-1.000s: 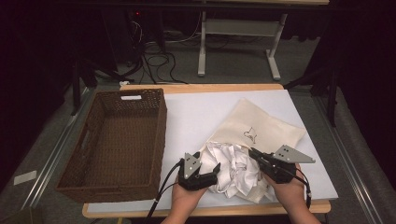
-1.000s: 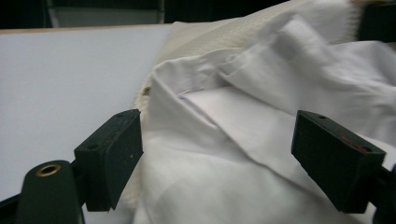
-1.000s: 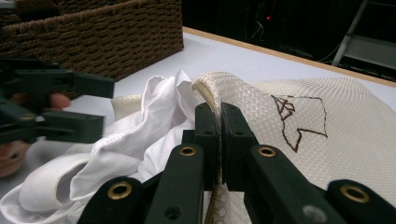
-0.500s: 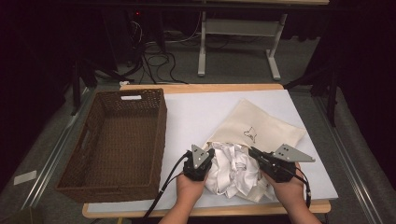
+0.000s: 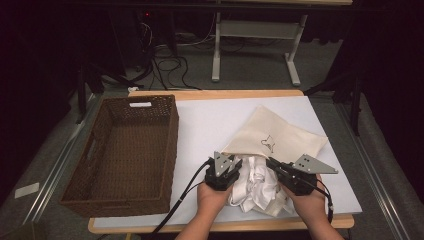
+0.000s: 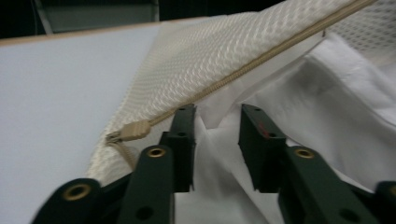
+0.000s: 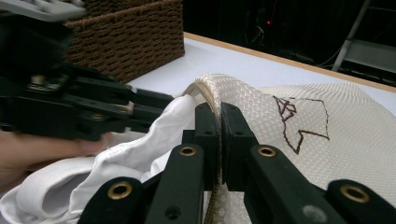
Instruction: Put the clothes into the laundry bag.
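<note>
left gripper jaws reopened, pushed white cloth bagward (right gripper unmoved).

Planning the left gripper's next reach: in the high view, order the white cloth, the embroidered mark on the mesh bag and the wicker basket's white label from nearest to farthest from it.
1. White cloth: right beside the left gripper.
2. Embroidered mark: up and right, on the mesh bag.
3. White label: far rim of the wicker basket, up left.

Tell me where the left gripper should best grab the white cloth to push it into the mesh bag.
Probably the bunched fold of the white cloth just under the zipper edge of the mesh bag, approached from the open mouth side; there the cloth rises between the left gripper fingers, which have just been opening.
</note>
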